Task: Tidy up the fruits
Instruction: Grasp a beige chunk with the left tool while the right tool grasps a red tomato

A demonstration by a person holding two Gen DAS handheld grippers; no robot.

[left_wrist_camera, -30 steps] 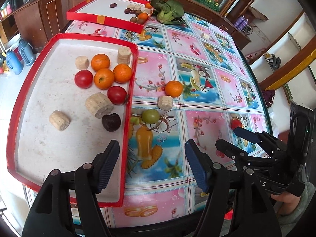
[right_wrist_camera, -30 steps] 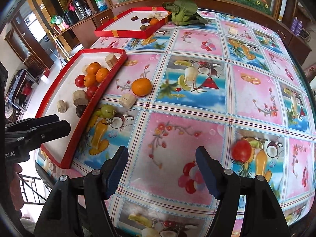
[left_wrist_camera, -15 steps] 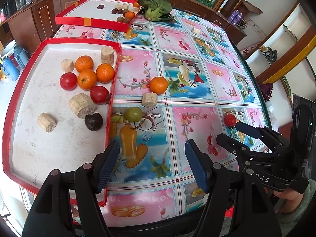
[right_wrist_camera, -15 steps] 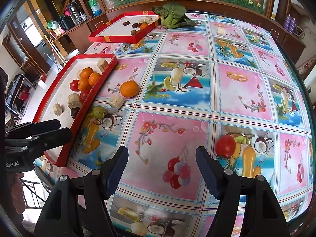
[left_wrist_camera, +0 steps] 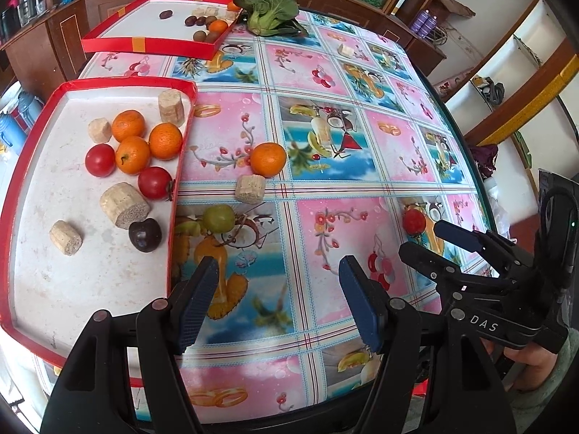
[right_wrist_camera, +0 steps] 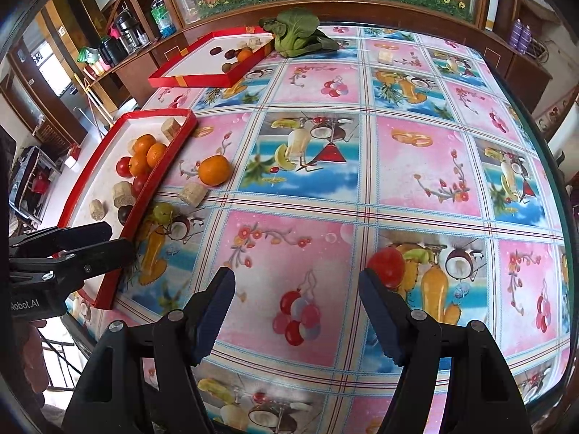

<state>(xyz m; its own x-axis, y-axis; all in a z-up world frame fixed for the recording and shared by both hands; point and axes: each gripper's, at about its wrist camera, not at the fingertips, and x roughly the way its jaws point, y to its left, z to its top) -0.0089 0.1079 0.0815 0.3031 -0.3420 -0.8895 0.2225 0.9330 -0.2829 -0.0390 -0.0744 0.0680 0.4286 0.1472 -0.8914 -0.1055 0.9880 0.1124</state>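
One tomato half-hidden behind right gripper finger, fingers apart, empty.

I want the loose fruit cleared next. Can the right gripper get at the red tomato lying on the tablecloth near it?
Probably yes. The right gripper is open and the round red tomato lies just ahead, beside its right finger, with nothing between them. It needs a small shift right to straddle it.
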